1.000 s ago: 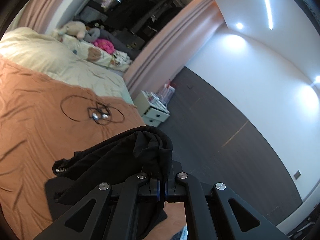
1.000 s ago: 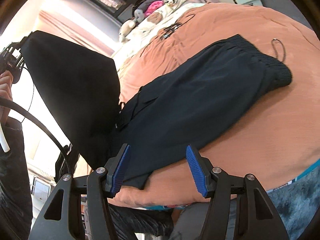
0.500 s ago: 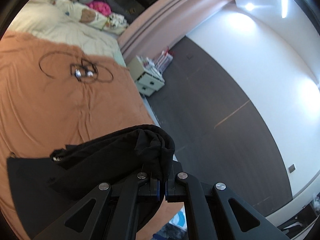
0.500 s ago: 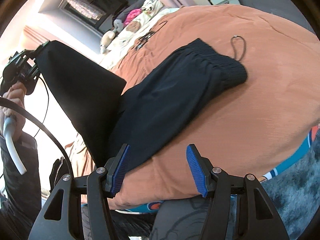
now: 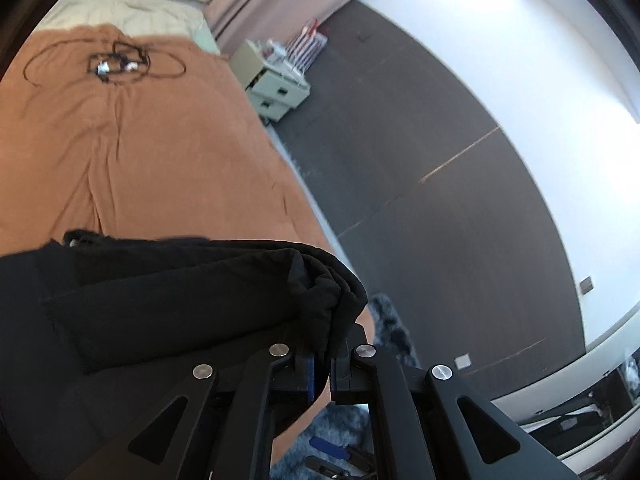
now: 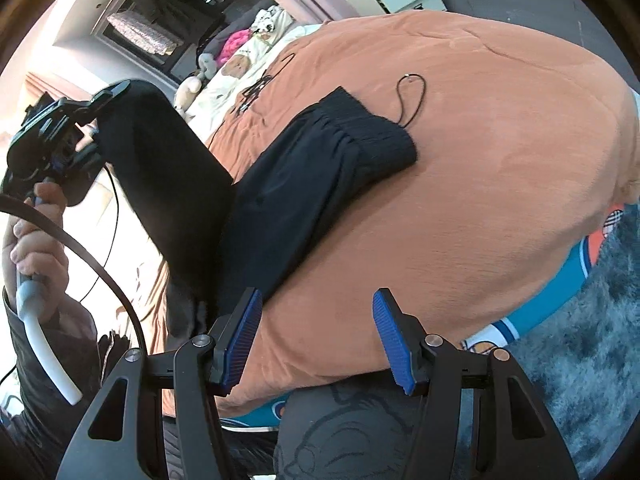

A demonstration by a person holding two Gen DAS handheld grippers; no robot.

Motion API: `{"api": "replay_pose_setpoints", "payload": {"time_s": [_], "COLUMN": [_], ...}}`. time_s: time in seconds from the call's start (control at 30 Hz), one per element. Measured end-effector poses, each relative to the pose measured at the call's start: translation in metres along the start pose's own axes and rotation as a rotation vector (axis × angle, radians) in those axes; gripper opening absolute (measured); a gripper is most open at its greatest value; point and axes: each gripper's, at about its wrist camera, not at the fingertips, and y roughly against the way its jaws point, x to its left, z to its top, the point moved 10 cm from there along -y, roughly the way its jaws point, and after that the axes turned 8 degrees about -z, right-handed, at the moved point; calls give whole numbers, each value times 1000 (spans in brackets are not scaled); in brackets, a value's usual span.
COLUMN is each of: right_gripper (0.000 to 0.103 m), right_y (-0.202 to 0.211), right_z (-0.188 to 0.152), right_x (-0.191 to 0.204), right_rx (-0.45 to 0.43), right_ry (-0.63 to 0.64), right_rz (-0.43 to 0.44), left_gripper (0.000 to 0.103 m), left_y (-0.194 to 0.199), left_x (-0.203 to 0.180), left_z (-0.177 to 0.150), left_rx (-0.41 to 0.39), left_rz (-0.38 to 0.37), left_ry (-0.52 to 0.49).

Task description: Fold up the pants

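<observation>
Black pants (image 6: 320, 168) lie on the orange bedspread (image 6: 480, 200), waistband toward the far right. My left gripper (image 5: 322, 376) is shut on the bunched leg-end fabric (image 5: 200, 292) and holds it lifted above the bed. In the right wrist view that gripper (image 6: 108, 98) holds the leg end up at the left, and the fabric hangs down to the bed. My right gripper (image 6: 318, 336) is open and empty, near the bed's front edge, to the right of the hanging fabric.
A black cable with small items (image 5: 116, 64) lies on the bedspread farther back. Pillows and soft toys (image 6: 240, 60) sit at the bed's head. A pale nightstand (image 5: 276, 84) stands beside the bed. A grey fluffy rug (image 6: 580, 340) covers the floor at the right.
My left gripper has carried the leg end toward the waistband side and tilted down toward the bed. My right gripper has drawn back from the pants, toward the bed's edge.
</observation>
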Motion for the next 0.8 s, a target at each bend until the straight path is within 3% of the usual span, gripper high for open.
{"api": "replay_pose_setpoints", "payload": {"time_s": [0.03,0.07,0.1,0.13,0.17,0.33,0.5,0.8], "right_gripper": [56,56,56,56,56,56,56,56], "right_y": [2,4,5,6,7,5,-1,-11], "right_z": [0,0,1,2,2,5,18,59], "right_x": [-1,-2,-2,-3,-2,9,28,66], "right_rx": [-1,-3,-5,-5,-4,5,3,-21], "right_ry": [-1,-2,-2,0,2,47,133,330], "right_rz": [-2,-4,-6,-8,-8,-7,-24,-104], "left_gripper": [17,42,56,77,86,87,88,88], "left_y": [-6,-11,-14,-15,-14,4,49,139], "left_x": [2,3,4,5,5,21,66,139], "left_z": [-5,-11,-16,-18,-22,-36,-36,-51], "left_rx": [17,34,48,52,55,76,24,-88], "left_rz": [4,-9,-32,-44,-46,-8,106,250], "left_ry": [8,23,39,46,41,11,8,93]}}
